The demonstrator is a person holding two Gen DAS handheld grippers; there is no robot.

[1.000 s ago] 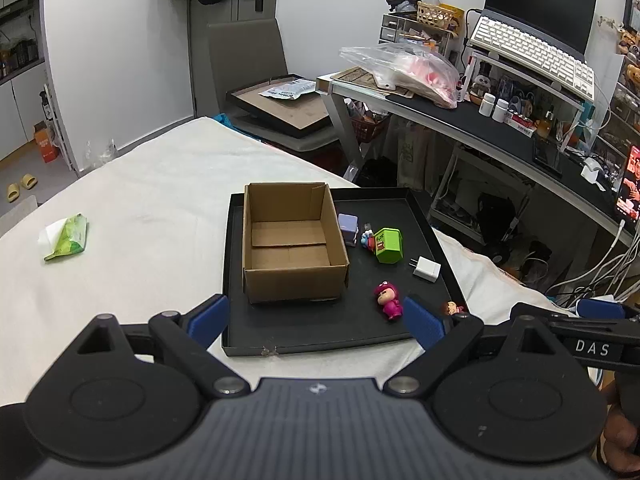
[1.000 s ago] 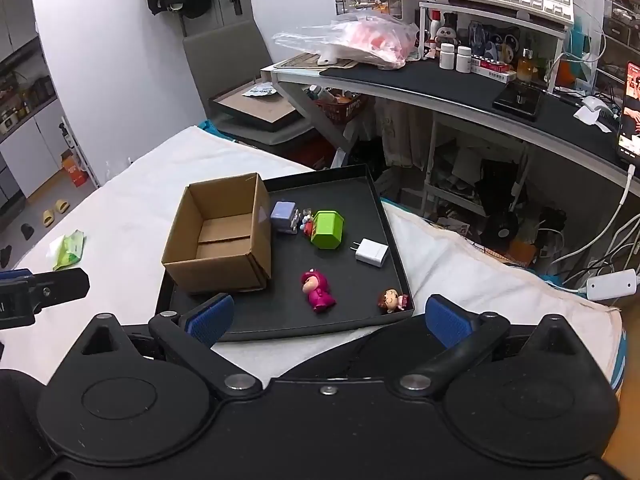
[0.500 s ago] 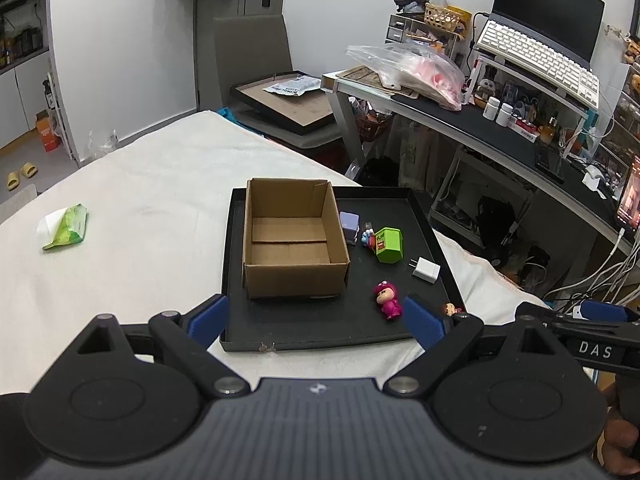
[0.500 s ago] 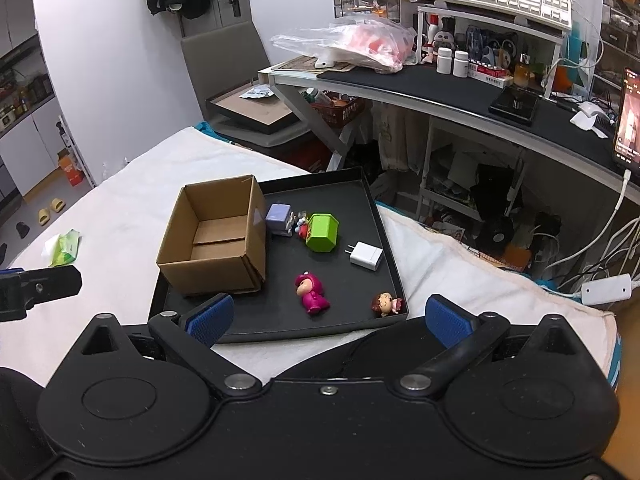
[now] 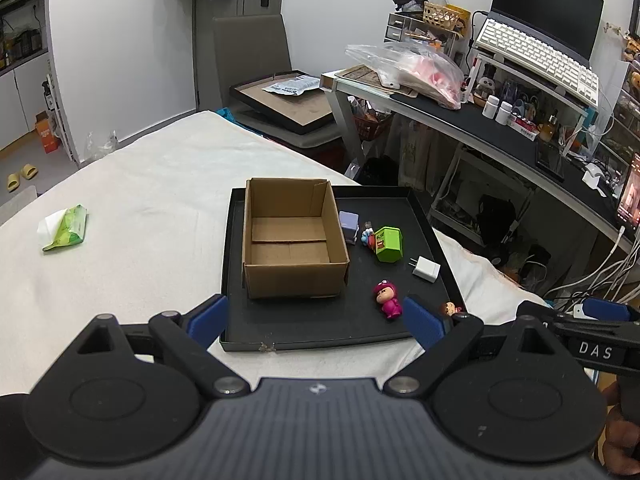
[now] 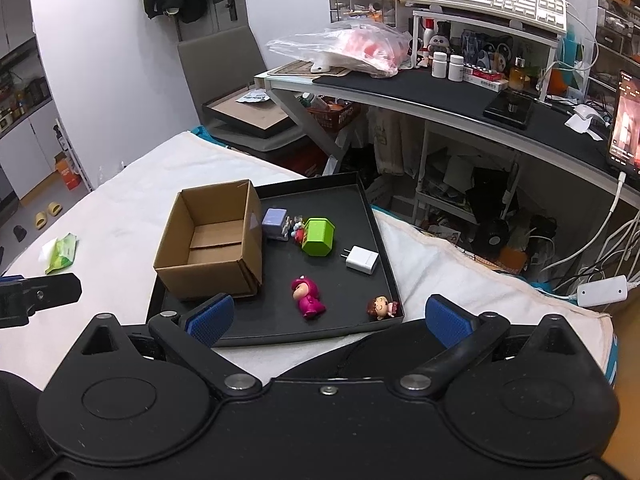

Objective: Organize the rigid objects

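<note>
While nothing is gripped: both grippers gape, left gripper [image 5: 316, 316], right gripper [image 6: 326, 318]
Risk: pink doll [image 6: 307, 298], frame centre, rolls if pinched off-centre

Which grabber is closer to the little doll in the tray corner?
Right. The right gripper hovers just short of the small doll; the left gripper sits further left, facing the cardboard box.

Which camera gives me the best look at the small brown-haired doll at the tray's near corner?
The right wrist view. There the small doll lies in full view on the black tray, near its front right corner, clear of the right gripper. In the left wrist view, the left gripper's blue fingertip hides most of the doll.
</note>
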